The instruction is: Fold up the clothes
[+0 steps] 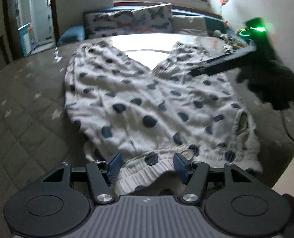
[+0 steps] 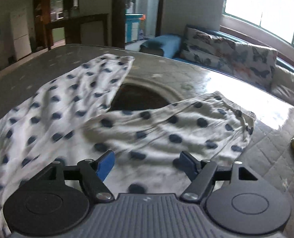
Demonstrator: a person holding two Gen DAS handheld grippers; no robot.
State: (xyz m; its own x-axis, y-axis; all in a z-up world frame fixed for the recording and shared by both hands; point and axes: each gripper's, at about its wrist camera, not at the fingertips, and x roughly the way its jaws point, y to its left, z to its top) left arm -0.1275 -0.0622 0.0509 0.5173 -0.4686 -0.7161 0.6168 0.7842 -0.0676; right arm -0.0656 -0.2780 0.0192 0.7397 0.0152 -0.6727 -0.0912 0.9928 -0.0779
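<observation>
Two grippers work over spotted white trousers (image 1: 147,99) spread flat on the quilted tabletop (image 1: 28,109), legs fanning toward 11 and 1 o'clock. Left gripper (image 1: 147,165) has its jaws apart, the ribbed waistband (image 1: 143,170) lying between them. Right gripper (image 2: 147,163) hangs over the fabric, jaws apart, holding nothing.

Window (image 2: 265,10) daylight glares off the tabletop (image 1: 147,43); motion-blurred, fisheye-warped edges.
</observation>
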